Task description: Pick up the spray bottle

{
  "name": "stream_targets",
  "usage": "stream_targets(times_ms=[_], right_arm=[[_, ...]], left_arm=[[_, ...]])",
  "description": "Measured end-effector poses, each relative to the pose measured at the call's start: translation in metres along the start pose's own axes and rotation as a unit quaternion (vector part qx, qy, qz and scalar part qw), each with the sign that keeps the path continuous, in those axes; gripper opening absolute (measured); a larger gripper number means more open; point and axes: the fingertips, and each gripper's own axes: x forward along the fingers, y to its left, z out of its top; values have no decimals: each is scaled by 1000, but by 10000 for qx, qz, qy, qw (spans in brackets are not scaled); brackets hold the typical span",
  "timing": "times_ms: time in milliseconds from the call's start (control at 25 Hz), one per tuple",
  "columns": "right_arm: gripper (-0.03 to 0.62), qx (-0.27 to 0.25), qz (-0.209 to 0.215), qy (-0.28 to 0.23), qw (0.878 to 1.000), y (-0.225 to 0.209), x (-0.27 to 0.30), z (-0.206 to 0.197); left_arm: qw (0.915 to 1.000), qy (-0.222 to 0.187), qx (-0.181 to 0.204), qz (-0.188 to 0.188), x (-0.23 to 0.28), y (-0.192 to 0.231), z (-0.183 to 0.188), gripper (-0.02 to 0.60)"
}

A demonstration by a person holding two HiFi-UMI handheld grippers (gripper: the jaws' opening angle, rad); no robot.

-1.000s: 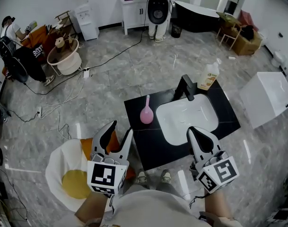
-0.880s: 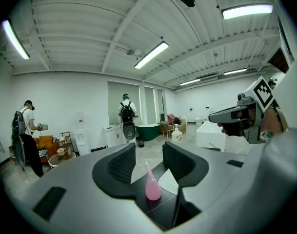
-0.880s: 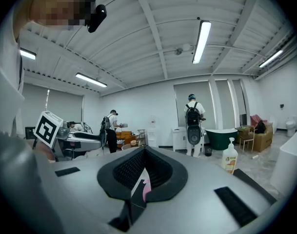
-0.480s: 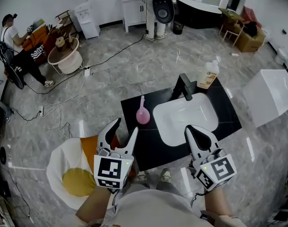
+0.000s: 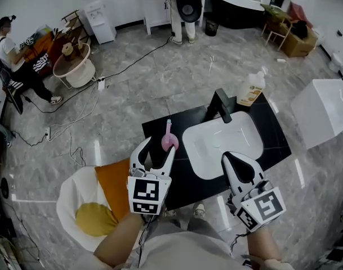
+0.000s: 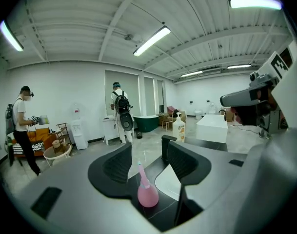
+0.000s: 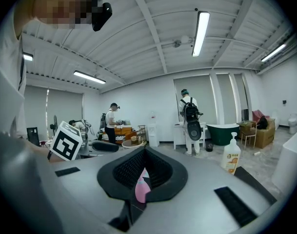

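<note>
The pink spray bottle (image 5: 169, 141) stands upright on the black counter (image 5: 272, 136), just left of the white sink (image 5: 225, 145). The left gripper (image 5: 156, 148) is close to it. Its jaws have just been opening and are wide apart now. In the left gripper view the spray bottle shows between the jaws, but they do not touch it. The right gripper (image 5: 233, 157) is over the near side of the sink. Its jaws are closed together with nothing in them. A soap bottle (image 5: 251, 89) stands near the black tap (image 5: 221, 104).
</note>
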Motion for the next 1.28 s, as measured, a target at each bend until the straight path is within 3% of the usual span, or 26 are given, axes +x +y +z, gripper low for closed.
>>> stream_targets(times_ms=[200, 400, 800, 920, 1200, 1280], right_arm=[[29, 3, 40, 167, 9999, -4, 21, -14], [29, 33, 94, 467, 9989, -7, 39, -40], [29, 193, 170, 838, 9961, -18, 69, -86], [29, 291, 137, 933, 9951, -24, 71, -100], [29, 465, 139, 1125, 9925, -28, 73, -123], [28, 471, 117, 1159, 9921, -30, 71, -126]], left_arm=[[9992, 301, 278, -34, 39, -3, -35, 262], [9984, 489, 229, 162, 73, 1, -77, 264], [9949, 866, -276, 430, 128, 14, -152, 267], [9944, 865, -420, 438, 143, 13, -166, 268], [9942, 887, -250, 563, 165, 15, -186, 267], [9945, 808, -260, 614, 163, 16, -185, 236]])
